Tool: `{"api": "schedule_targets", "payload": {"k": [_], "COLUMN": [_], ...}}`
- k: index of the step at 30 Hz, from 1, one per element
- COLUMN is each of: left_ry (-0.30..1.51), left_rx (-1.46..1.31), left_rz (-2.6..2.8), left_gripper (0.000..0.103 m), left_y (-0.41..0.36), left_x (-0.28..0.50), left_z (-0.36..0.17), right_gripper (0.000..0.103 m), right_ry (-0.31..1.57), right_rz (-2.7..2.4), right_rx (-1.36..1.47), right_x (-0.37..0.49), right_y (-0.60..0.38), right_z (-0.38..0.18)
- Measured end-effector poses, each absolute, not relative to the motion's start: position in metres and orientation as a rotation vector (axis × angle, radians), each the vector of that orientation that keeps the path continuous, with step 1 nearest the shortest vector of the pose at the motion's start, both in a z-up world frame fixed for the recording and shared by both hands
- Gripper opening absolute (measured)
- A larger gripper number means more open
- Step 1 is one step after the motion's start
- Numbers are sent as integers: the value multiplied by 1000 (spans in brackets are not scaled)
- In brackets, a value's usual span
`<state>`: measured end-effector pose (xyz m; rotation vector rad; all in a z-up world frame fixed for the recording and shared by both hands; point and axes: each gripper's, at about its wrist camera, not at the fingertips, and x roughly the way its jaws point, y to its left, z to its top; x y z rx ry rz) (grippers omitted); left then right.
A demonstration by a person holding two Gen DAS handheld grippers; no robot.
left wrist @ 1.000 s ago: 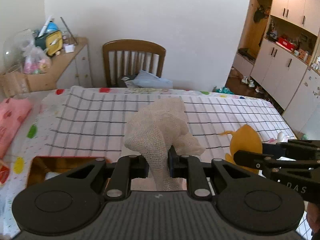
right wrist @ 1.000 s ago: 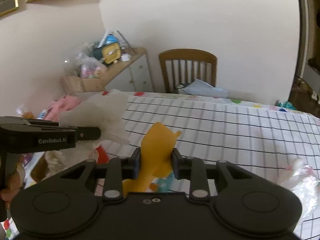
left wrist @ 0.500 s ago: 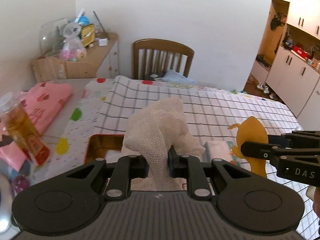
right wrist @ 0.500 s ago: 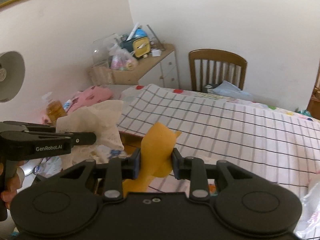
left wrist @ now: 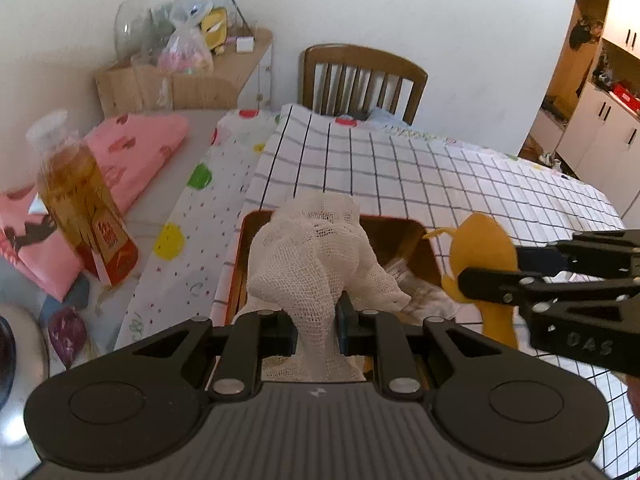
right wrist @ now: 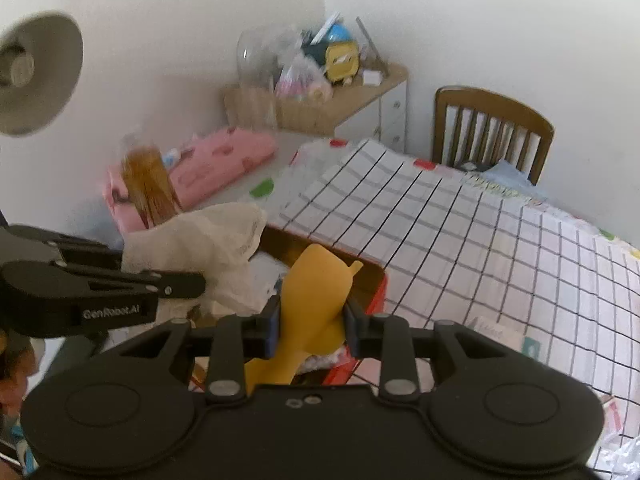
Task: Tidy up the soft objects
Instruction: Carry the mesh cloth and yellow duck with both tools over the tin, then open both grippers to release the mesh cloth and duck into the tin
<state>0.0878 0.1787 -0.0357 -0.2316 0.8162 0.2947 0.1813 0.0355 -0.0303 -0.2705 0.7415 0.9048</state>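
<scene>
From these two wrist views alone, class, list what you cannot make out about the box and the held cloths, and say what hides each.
- Box contents: in the left wrist view the white mesh cloth covers most of the inside.
- Box front wall: cut off by the left gripper.
- Yellow cloth lower end: in the right wrist view, hidden behind the right gripper.
- Bottle label: blurred.

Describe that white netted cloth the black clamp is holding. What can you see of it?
The white gauze cloth is a loose, open-weave mesh, off-white and crumpled into soft folds. The left gripper pinches its narrowed middle, so the upper part billows above the fingers and a tail hangs below. It is held in the air over the open brown box, apart from the yellow soft piece in the right gripper.
</scene>
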Motion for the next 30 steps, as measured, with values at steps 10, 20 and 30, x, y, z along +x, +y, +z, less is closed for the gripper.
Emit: {"api": "schedule_targets", "payload": {"k": [10, 20, 30], "left_ry": [861, 908, 941], "left_rx": [-239, -243, -258], "left_rz": [291, 280, 273], "left_gripper": [18, 18, 22], "left_y": [188, 187, 185], "left_x": [100, 119, 124], "left_z": [-60, -80, -89], "right_gripper": [31, 36, 44], "right_ry": [775, 782, 776], "right_rz": [916, 908, 942], "right_rx": [-369, -459, -469], "right_x": [179, 191, 187], "right_y": [65, 81, 76], "right_z": [-67, -87, -89]}}
